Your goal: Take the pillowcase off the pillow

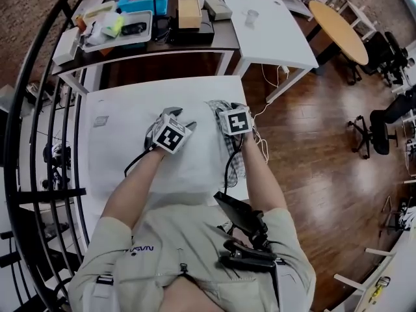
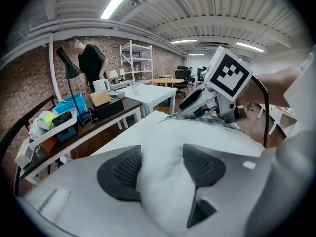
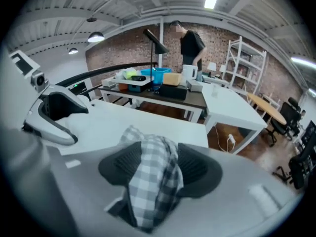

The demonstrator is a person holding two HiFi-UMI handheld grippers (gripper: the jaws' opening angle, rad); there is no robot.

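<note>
My left tongs (image 2: 160, 166) are wide apart, pillow (image 2: 197, 132) bulging between the pads, not clamped. My right tongs (image 3: 157, 166) are apart too, checked pillowcase (image 3: 148, 191) bunched between them. Case lies along the pillow's right edge on the table (image 1: 123, 109).

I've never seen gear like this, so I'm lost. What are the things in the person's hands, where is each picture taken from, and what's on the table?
There is no robot here. A person holds a two-jaw tool, called a gripper, in each hand. One picture comes from a camera on the person's head, looking down. The other two come from cameras riding on each gripper, looking along its jaws. On the white table lies a white pillow, with a checked pillowcase bunched at its right side. The left gripper has its jaws wide apart around a bulge of the pillow. The right gripper has its jaws wide apart around a fold of the pillowcase.
</note>
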